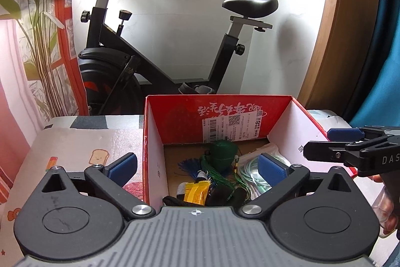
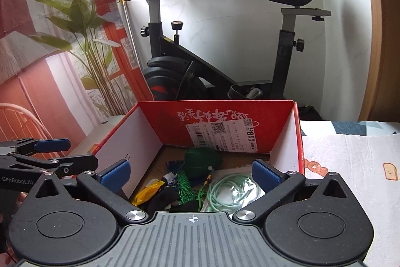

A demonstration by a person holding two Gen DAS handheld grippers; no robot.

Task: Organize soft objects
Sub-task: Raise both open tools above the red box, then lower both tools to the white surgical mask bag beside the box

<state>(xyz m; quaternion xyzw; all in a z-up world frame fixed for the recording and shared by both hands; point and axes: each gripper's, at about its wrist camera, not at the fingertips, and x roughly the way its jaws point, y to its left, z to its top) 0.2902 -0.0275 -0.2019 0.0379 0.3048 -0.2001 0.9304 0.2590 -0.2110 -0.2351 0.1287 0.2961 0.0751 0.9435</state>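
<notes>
**Ana:** Tangle risk, straight away! From the left wrist, the left gripper hangs spread wide over the red box, pinching nothing. Down inside sit the green pouch, its green tassel cords, a yellow packet and a mint cable, all heaped together.

**Ben:** So grab one cord and I'd guess the neighbours come up too. Left box wall crowds that near finger.

**Ana:** Right wrist now: right gripper also spread, empty, above the same heap. Left gripper juts in beside the box, so collision is possible. Exercise bike stands well behind, no obstacle
</notes>
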